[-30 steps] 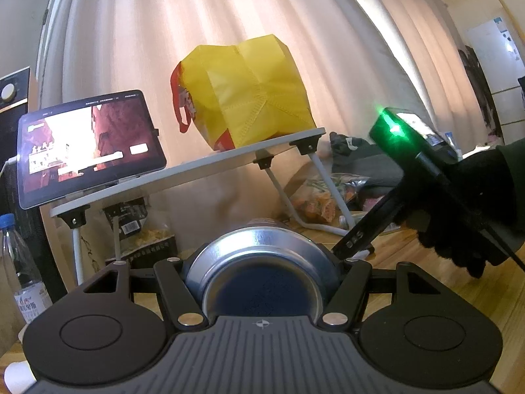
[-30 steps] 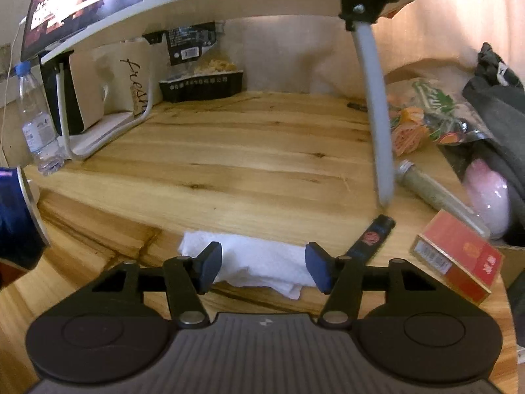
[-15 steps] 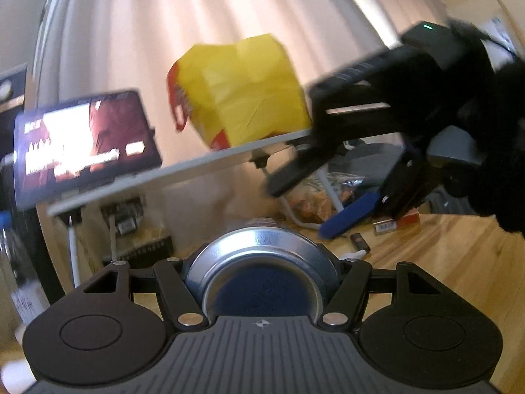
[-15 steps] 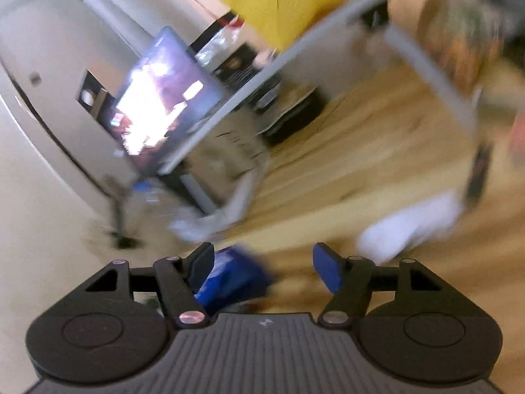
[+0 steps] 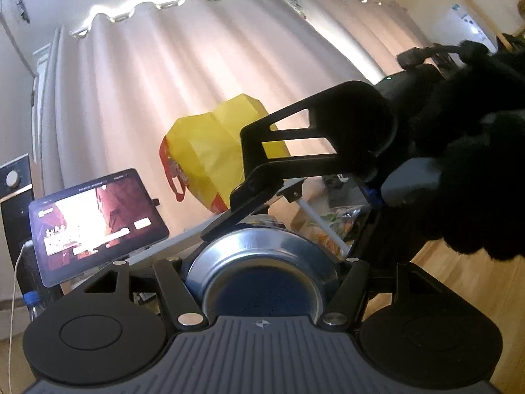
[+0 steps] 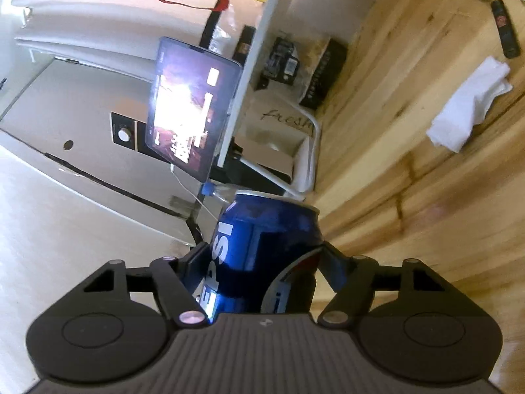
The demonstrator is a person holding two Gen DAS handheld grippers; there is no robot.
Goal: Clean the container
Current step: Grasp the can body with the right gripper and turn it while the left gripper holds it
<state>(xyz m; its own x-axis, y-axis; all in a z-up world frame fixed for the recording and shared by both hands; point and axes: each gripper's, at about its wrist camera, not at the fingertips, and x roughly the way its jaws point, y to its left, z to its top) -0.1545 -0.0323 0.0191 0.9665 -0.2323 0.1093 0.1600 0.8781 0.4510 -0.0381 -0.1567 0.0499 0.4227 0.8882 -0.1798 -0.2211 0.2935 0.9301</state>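
Observation:
A blue Pepsi can sits between my left gripper's fingers, its silver bottom facing the camera; the left gripper is shut on it. My right gripper is rolled sideways and has come over the same can, its fingers on either side of the blue body and touching it. In the left wrist view the right gripper's black frame reaches in from the upper right over the can. A white tissue lies on the wooden table, apart from both grippers.
A white stand carries a lit tablet and a yellow bag. A water bottle stands behind the can. A black lighter lies past the tissue. Snack packs sit under the stand. Curtains are behind.
My right gripper left the tissue on the table, swung up and rolled sideways, and came onto the can held by my left gripper. The left gripper tilted upward.

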